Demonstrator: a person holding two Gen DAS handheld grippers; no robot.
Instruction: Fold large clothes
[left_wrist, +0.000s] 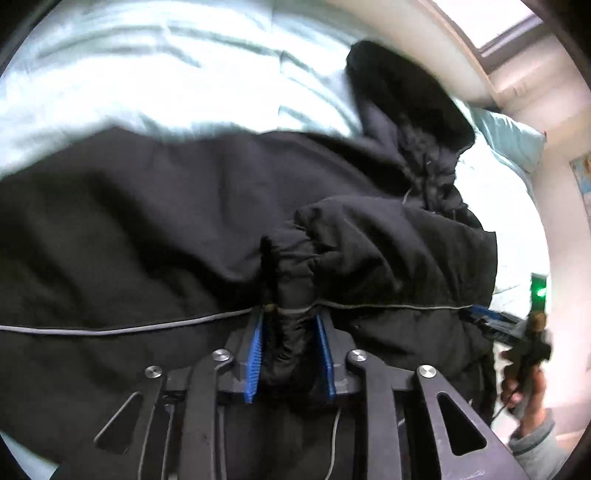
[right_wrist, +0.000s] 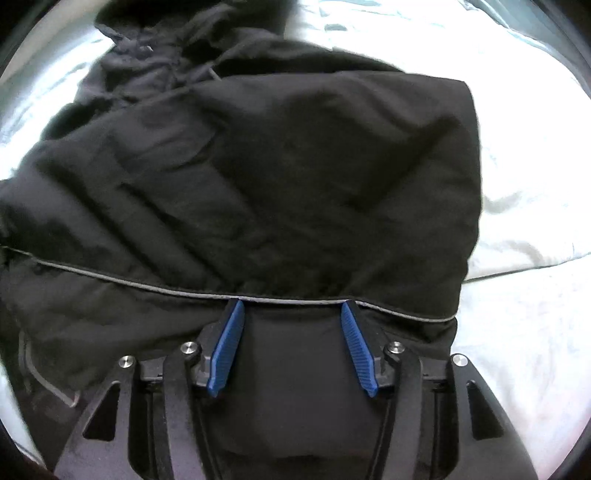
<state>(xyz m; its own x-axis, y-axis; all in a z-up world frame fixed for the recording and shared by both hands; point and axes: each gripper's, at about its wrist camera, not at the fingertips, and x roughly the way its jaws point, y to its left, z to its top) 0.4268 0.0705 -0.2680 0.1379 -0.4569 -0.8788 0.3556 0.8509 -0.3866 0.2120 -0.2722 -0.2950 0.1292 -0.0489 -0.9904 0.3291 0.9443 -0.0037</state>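
Note:
A large black hooded jacket (left_wrist: 155, 229) with thin grey piping lies spread on a pale bed sheet (left_wrist: 129, 66). My left gripper (left_wrist: 290, 314) is shut on a bunched fold of the jacket, pinched between its blue pads (left_wrist: 255, 354). The hood (left_wrist: 402, 107) lies at the far right. In the right wrist view the jacket (right_wrist: 288, 166) fills the middle. My right gripper (right_wrist: 291, 306) is open, its blue pads (right_wrist: 227, 343) wide apart at the piped edge, with black fabric lying between them. The right gripper also shows in the left wrist view (left_wrist: 491, 321), at the jacket's right edge.
A pale blue pillow (left_wrist: 513, 136) lies at the bed's far right, with a wall and window frame (left_wrist: 498, 40) behind it. The person's hand (left_wrist: 528, 384) holds the right gripper. White sheet (right_wrist: 524, 206) lies to the right of the jacket.

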